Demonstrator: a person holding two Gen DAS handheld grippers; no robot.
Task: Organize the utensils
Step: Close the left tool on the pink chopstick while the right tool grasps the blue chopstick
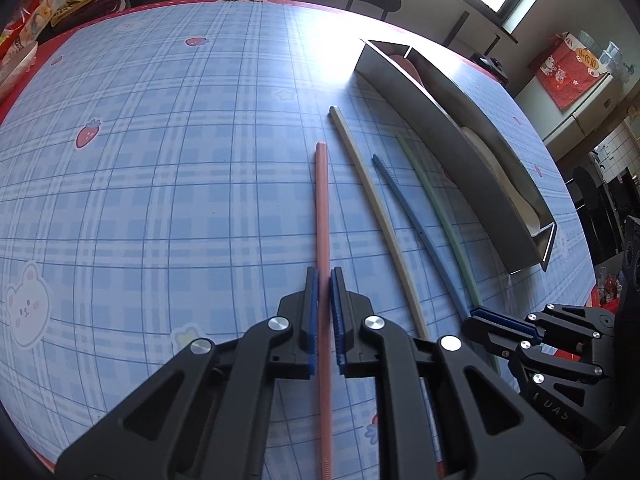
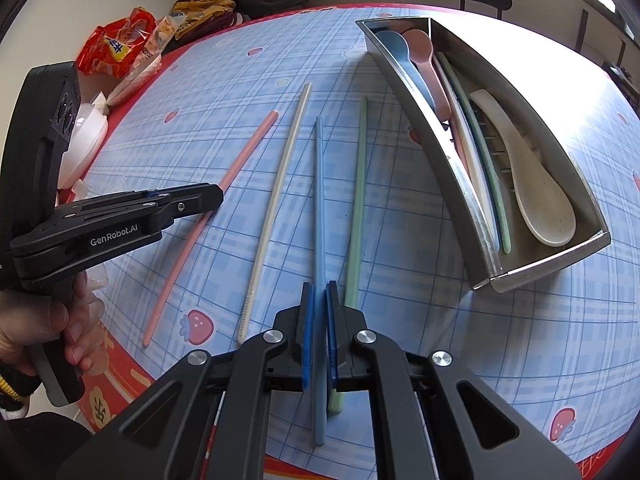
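left black two-finger gripper with blue ribbed pads (image 1: 324, 280): low over table, jaws nearly closed, a narrow gap each side of what lies between | right black two-finger gripper with blue ribbed pads (image 2: 319, 296): low, jaws pinched together | bare left hand (image 2: 40, 320): wrapped around gripper handle

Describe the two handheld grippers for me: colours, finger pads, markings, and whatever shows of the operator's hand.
Both are matte black plastic linkages with round silver pivot pins. The left gripper and right gripper carry ribbed blue pads inside flat black fingers. White "GenRobot.AI" lettering marks the left one's side. A bare hand grips its handle above a black cuff with yellow trim. No cables visible.
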